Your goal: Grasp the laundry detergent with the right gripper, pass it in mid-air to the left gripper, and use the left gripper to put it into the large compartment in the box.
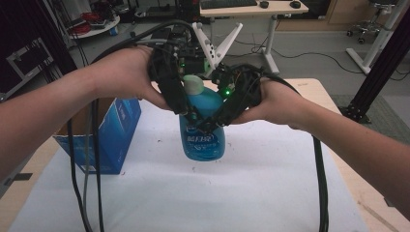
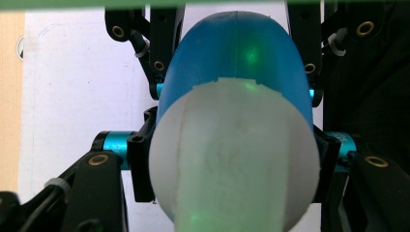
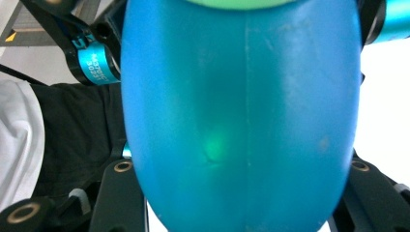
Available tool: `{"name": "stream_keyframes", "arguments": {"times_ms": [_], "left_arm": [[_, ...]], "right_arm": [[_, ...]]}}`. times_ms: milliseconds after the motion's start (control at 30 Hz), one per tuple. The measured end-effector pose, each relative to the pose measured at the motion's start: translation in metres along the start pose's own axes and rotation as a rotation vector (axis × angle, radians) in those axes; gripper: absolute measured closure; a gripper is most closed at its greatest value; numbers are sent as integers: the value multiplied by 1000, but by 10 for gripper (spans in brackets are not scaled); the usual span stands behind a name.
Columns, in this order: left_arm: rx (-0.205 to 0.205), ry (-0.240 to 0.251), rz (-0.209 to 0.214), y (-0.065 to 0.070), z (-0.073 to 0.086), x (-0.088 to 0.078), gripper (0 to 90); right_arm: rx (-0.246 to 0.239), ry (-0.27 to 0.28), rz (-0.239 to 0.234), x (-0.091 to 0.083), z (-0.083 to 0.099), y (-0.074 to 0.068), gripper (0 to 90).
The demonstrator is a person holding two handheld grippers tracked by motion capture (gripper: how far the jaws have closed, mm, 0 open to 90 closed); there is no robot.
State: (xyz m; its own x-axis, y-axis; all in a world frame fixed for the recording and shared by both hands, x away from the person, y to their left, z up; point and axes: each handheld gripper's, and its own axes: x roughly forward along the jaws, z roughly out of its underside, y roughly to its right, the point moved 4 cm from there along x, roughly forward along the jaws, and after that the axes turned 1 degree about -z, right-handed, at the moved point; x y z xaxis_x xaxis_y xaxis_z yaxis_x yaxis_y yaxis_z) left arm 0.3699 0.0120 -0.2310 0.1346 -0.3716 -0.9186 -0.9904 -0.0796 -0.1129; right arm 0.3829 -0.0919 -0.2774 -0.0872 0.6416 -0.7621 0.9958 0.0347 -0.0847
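Blue bottle (image 1: 203, 130) between both claws

- Both forearms come in from the lower corners of the high view and meet near the upper middle of the frame.
- The left hand (image 1: 123, 72) sits left of centre, wrapped around the left gripper (image 1: 186, 112), whose black jaws slant down and to the right.
- The right hand (image 1: 275, 104) sits right of centre, holding the right gripper (image 1: 209, 126), whose jaws slant down and to the left.
- The two sets of jaws cross low, in a V, tips close together.
- Both grippers are clamped on the blue bottle (image 1: 203, 130) between them.
- A black cable trails from each gripper toward the bottom edge.
- In each gripper view the black jaws rise on either side of the bottle.
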Motion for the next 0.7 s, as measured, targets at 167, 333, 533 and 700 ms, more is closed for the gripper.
{"name": "stream_keyframes", "arguments": {"times_ms": [167,333,533,700], "left_arm": [[-8,-6,10,1,1,3,385],[-13,-10,30,3,3,6,385],[-35,-4,33,-1,9,1,385],[-57,2,45,0,13,-4,384]], "right_arm": [[-6,-5,-15,4,3,0,450],[7,0,-42,9,4,-2,304],[39,28,-57,12,8,-1,124],[103,66,-26,-4,15,5,124]]}}
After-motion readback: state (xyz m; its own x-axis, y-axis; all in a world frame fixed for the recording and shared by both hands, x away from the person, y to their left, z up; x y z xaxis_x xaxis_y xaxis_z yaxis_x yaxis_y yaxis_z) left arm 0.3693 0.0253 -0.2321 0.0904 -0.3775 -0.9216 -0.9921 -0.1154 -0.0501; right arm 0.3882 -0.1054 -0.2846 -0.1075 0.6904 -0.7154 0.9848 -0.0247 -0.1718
